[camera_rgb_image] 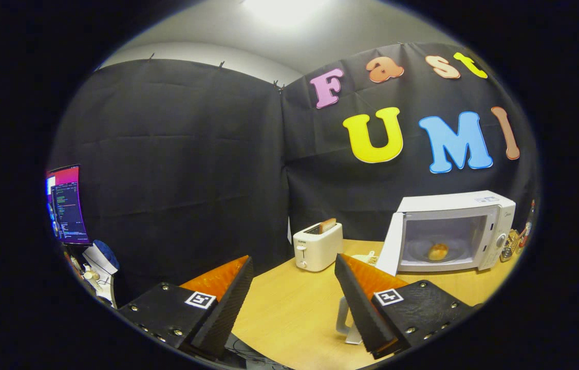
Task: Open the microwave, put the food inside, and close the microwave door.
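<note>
A white microwave [474, 203] stands on the wooden table [289, 308] beyond my right finger, against the booth wall. Its door [391, 244] hangs open on the left side. Inside, a round bread roll [437, 251] rests on the turntable. My gripper [294, 264] is open, its two fingers spread wide with nothing between them, well short of the microwave and pointing toward the table's back edge.
A white toaster [317, 246] with a slice of toast in a slot sits just ahead between the fingers. A white stand [344, 322] shows by the right finger. A monitor [66, 204] glows far left. Small bottles [518, 239] stand right of the microwave.
</note>
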Available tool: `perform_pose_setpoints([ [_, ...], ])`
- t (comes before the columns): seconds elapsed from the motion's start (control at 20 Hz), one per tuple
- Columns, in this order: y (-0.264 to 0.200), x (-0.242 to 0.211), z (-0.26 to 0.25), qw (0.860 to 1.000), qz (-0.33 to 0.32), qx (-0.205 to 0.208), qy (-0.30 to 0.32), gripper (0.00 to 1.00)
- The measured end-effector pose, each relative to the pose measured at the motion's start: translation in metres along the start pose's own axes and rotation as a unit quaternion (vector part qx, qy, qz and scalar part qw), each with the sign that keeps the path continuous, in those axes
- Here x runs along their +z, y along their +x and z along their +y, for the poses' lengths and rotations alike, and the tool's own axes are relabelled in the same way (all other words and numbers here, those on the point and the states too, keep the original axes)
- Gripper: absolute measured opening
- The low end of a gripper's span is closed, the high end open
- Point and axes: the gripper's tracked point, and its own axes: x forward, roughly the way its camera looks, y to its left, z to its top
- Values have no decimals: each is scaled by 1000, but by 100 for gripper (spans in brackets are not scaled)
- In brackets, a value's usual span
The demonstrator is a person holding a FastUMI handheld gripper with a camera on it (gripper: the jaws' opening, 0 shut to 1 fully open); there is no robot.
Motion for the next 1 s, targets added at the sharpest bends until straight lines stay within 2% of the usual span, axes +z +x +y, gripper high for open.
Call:
perform_pose_setpoints([
  [0.1, 9, -16, 6, 1000, 19, 9, -4, 93],
  [0.2, 16, -30, 5, 999, 37, 12, -4, 84],
  [0.35, 26, -52, -2, 998, 59, 7, -2, 83],
  [0.45, 33, -64, -10, 997, 75, -1, -1, 59],
  [0.5, 36, -69, -17, 997, 83, -11, 0, 53],
  [0.55, 38, -74, -26, 996, 87, -23, 5, 35],
  [0.6, 38, -78, -41, 995, 91, -46, 11, 25],
  [0.65, 40, -83, -47, 993, 99, -53, 21, 9],
  [0.75, 44, -90, -60, 991, 112, -64, 33, 11],
  [0.8, 35, -78, -61, 991, 111, -60, 35, 7],
  [0.85, 36, -86, -65, 991, 111, -65, 27, 1],
  [1.0, 30, -88, -76, 991, 115, -74, 13, 1],
])
